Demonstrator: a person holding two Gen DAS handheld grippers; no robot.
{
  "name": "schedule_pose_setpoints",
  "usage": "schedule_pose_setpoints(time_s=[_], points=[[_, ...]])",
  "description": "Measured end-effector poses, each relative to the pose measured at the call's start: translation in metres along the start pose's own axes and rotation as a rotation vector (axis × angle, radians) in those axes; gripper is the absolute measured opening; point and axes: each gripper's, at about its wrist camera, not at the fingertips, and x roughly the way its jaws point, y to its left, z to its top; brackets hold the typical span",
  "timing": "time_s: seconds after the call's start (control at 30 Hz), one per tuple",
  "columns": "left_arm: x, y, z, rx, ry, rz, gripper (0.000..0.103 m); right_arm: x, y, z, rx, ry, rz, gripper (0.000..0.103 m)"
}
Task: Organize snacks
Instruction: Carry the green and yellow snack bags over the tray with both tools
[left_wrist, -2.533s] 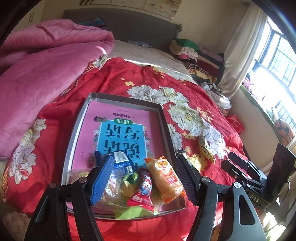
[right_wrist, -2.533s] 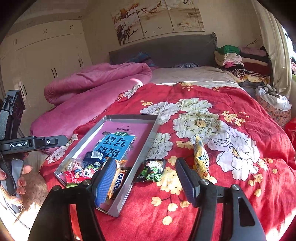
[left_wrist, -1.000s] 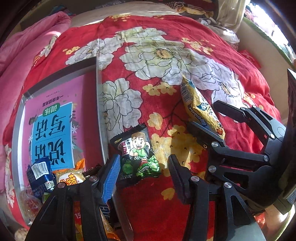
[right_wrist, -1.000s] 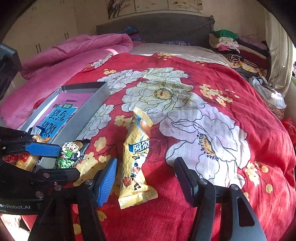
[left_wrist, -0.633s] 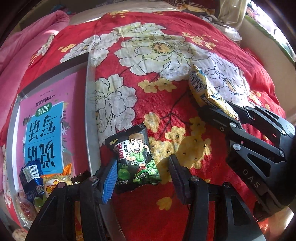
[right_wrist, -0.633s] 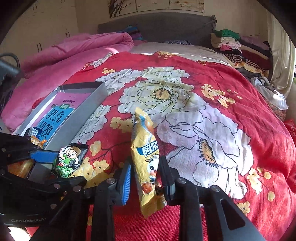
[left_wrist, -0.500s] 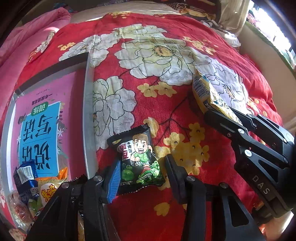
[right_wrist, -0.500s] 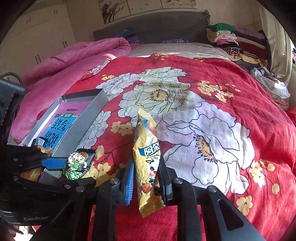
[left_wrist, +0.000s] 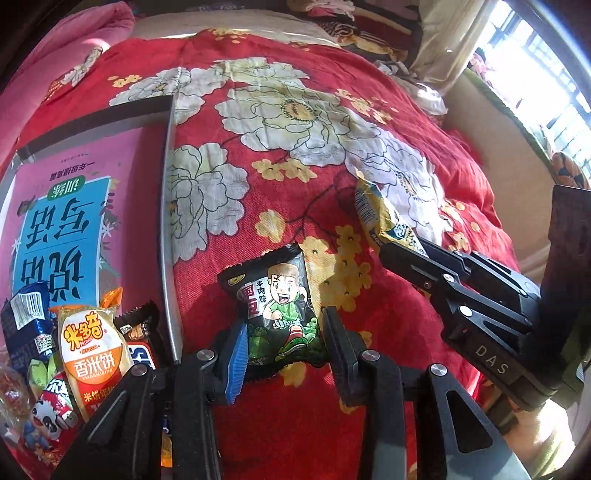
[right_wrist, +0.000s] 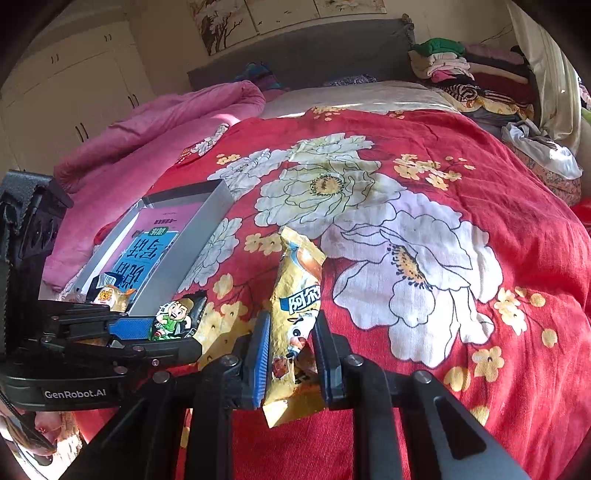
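A black and green snack packet (left_wrist: 275, 291) with a cartoon boy lies on the red bedspread beside the grey tray (left_wrist: 168, 221). My left gripper (left_wrist: 284, 325) is closing, and its pads press the packet's near end from both sides. To its right, my right gripper (right_wrist: 291, 332) is shut on the lower part of a long yellow snack packet (right_wrist: 295, 280), which stands up from the bedspread. The tray holds a pink and blue book (left_wrist: 62, 206) and several snacks at its near end, among them an orange rice cracker pack (left_wrist: 92, 347).
The tray's wall (right_wrist: 192, 236) rises just left of the black packet. A pink quilt (right_wrist: 155, 122) is heaped at the far left of the bed. Folded clothes (right_wrist: 461, 70) are stacked at the far right by the curtain. A hand (left_wrist: 535, 435) holds the right gripper.
Both grippers have closed: the left on the black packet's near end, the right on the yellow packet, whose far end has tipped up off the bedspread.
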Motion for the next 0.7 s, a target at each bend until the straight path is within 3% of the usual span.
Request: schedule_pose_setpoints(time_s=[0.23, 0.33, 0.4, 0.47, 0.53, 0.6, 0.7], points=[[-0.026, 0.003, -0.007, 0.008, -0.036, -0.013, 0.039, -0.015, 0.004, 0.001, 0.037, -0.046, 0.059, 0.019], [-0.038, 0.009, -0.010, 0.002, -0.057, -0.016, 0.039, -0.008, 0.008, -0.002, 0.012, -0.015, -0.006, 0.019], [-0.046, 0.013, -0.011, -0.004, -0.068, -0.021, 0.039, -0.006, 0.007, -0.001, 0.020, -0.016, -0.006, 0.019], [-0.053, 0.016, -0.011, -0.008, -0.081, -0.024, 0.039, -0.004, 0.007, 0.002, 0.037, -0.028, 0.019, 0.023], [-0.060, 0.020, -0.013, -0.011, -0.091, -0.027, 0.039, -0.002, 0.009, 0.006, 0.050, -0.042, 0.028, 0.043], [-0.066, 0.024, -0.014, -0.017, -0.104, -0.029, 0.039, 0.006, 0.009, 0.011, 0.053, -0.029, 0.017, 0.056], [-0.076, 0.031, -0.016, -0.027, -0.120, -0.033, 0.039, 0.022, 0.012, 0.015, 0.045, -0.003, -0.035, 0.056]])
